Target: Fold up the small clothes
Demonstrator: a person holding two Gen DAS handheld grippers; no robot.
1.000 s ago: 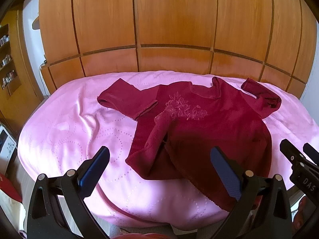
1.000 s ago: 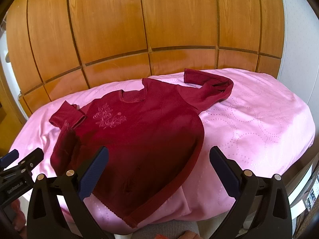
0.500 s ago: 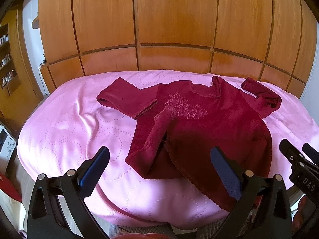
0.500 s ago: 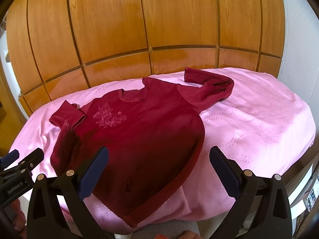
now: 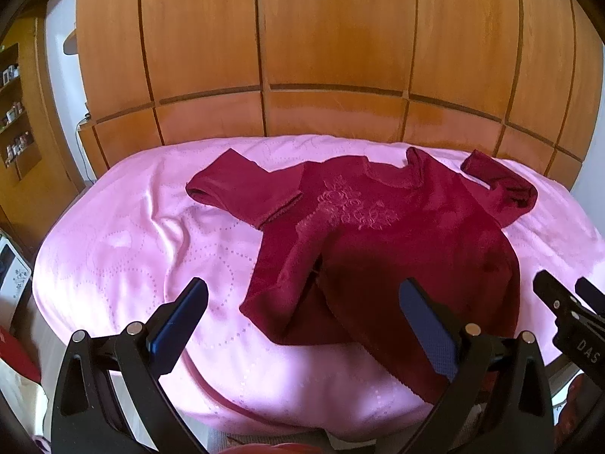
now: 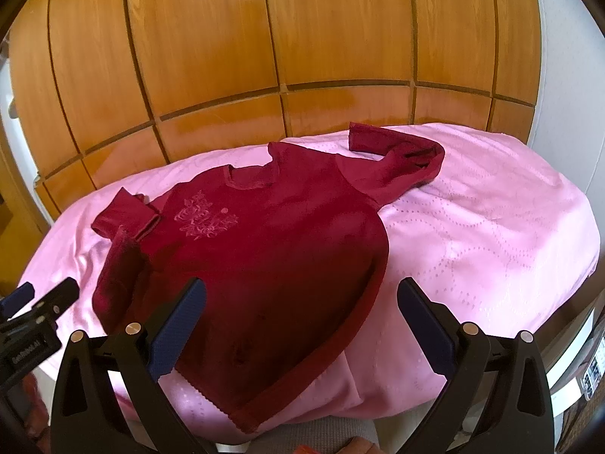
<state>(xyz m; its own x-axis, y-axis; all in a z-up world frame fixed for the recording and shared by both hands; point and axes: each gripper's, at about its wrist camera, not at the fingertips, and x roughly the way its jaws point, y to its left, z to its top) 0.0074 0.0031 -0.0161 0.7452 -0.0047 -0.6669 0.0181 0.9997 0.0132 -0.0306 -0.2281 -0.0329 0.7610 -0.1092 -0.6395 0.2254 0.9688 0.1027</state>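
Top (image 5: 397,242): dark red, long-sleeved, lying face up on the pink cover (image 5: 124,249), collar at 12 o'clock, hem at 6 o'clock hanging just past the near edge
Motif (image 5: 351,208): pale embroidery on the chest, just below the collar
Left sleeve (image 5: 245,193): doubled back on itself at about 10 o'clock, cuff edge lying across the chest side
Left side seam (image 5: 280,283): rolled over in a thick ridge toward 7 o'clock, not flat
Right sleeve (image 6: 401,162): bunched and curled at 1 o'clock, cuff pointing back toward the collar
Hem (image 6: 242,412): scalloped edge at 6 o'clock in the right view, nearest the right gripper
Left gripper (image 5: 302,321): jaws wide apart, nothing between them, hovering above the near edge with the rolled seam in its gap
Right gripper (image 6: 298,321): jaws spread wide, empty, poised over the lower body of the top
Step in hand: likely the approach for a first grasp; no fold looks made yet
How to do it well: judging by the lie, flatten first; pinch the rolled seam low at 7 o'clock and draw it outward, and take only one layer of cloth, not the cover beneath
Risk: the slippery-looking cover may ruck up if a pad digs in
Backdrop: wooden panels (image 5: 321,49) at 12 o'clock, well behind the bed
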